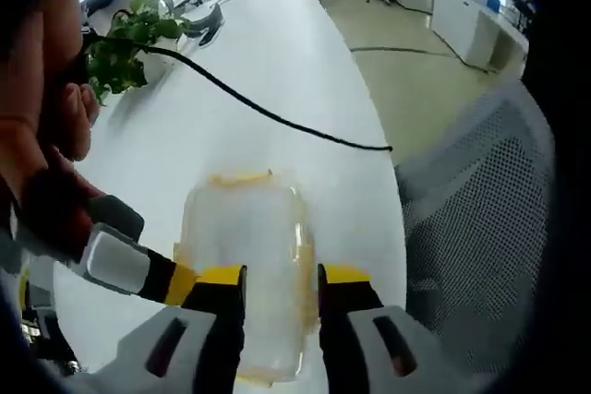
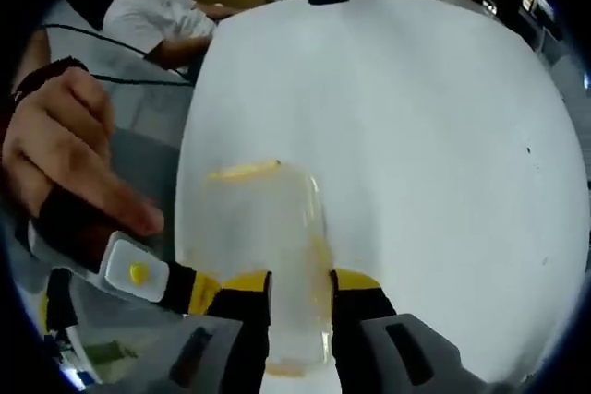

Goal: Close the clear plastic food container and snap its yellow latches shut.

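In the left gripper view the clear container (image 1: 245,256) lies on the white table (image 1: 277,71), directly ahead of and between the two jaws of the left gripper (image 1: 282,297). The jaws rise from the bottom of the view, black with yellow bands, set a little apart, and the container's near end sits in the gap between them. Whether the pads press the plastic or only flank it cannot be told through the blur. A yellow latch (image 1: 238,176) shows on the container's far edge, and another yellow strip runs along its right side, just beside the right jaw. To the left a hand (image 1: 51,126) holds another gripper body, grey and white with a yellow band, which comes in beside the left jaw. Farther back on the table a black cable (image 1: 277,119) crosses from a green plant (image 1: 125,43) toward the table's right edge. A mesh chair (image 1: 480,228) stands to the right of the table.

In the right gripper view the same container (image 2: 263,256) lies on the table (image 2: 416,136), again in line with the right gripper (image 2: 300,306); its near end lies in the narrow gap between the jaws, which stand partly open. Contact cannot be judged here either. The far latch (image 2: 242,171) is a yellow bar on the container's far edge. A hand (image 2: 65,149) at left grips a grey and white gripper body with a yellow dot, close beside the left jaw. A person in a white shirt (image 2: 152,6) sits beyond the table's far left edge
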Available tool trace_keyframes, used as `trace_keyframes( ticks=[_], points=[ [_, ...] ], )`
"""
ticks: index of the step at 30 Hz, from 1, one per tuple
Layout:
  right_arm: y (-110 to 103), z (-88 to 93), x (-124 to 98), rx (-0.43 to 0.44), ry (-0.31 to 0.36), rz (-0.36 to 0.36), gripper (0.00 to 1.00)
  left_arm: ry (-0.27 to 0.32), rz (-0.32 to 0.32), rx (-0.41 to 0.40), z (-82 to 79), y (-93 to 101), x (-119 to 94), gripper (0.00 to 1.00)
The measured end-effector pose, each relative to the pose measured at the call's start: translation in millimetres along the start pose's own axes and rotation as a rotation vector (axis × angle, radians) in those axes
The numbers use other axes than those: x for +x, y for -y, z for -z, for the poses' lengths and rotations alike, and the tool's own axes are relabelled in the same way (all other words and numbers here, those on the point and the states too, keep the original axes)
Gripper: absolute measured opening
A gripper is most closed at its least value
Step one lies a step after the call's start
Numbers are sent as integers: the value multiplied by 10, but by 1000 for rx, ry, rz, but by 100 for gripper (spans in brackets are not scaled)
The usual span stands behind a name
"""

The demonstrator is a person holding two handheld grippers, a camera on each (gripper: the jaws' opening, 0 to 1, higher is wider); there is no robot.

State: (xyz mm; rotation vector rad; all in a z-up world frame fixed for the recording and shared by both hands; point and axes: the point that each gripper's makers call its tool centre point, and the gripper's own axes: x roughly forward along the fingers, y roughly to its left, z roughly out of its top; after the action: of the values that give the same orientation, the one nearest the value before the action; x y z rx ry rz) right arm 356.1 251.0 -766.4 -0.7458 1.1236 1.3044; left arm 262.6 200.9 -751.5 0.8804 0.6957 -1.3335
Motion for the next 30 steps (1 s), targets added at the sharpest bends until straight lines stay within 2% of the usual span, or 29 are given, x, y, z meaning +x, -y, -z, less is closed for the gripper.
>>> trace_keyframes(
  ticks=[1, 3, 7, 9, 11, 13, 16, 19, 24, 30],
  points=[
    [15, -5, -30, 20, 12, 6, 22, 41, 21, -89, -48, 25, -35, 43],
    [38, -18, -80, 22, 40, 11, 26, 47, 29, -150, -30, 17, -85, 54],
    [83, 66, -148, 14, 44, 28, 39, 32, 37, -145, 69, 18, -113, 61],
    [99, 121, -185, -3, 34, 41, 39, 23, 41, -149, 140, 26, -116, 63],
    [142, 131, -222, 0, 54, 64, 39, 4, 54, -169, 212, 57, -112, 67],
    [153, 139, -270, 12, 80, 71, 42, 18, 38, -185, 255, 39, -133, 69],
    [114, 195, -306, 16, 86, 64, 47, 33, 35, -217, 283, 20, -158, 76],
    [66, 267, -332, 6, 79, 65, 51, 37, 29, -199, 315, -11, -183, 79],
    [-97, 365, -336, -37, 84, 62, 59, 15, 17, -173, 395, -95, -209, 84],
    [-176, 483, -269, -30, 96, 81, 70, -12, 17, -183, 500, -160, -225, 88]
  ],
)
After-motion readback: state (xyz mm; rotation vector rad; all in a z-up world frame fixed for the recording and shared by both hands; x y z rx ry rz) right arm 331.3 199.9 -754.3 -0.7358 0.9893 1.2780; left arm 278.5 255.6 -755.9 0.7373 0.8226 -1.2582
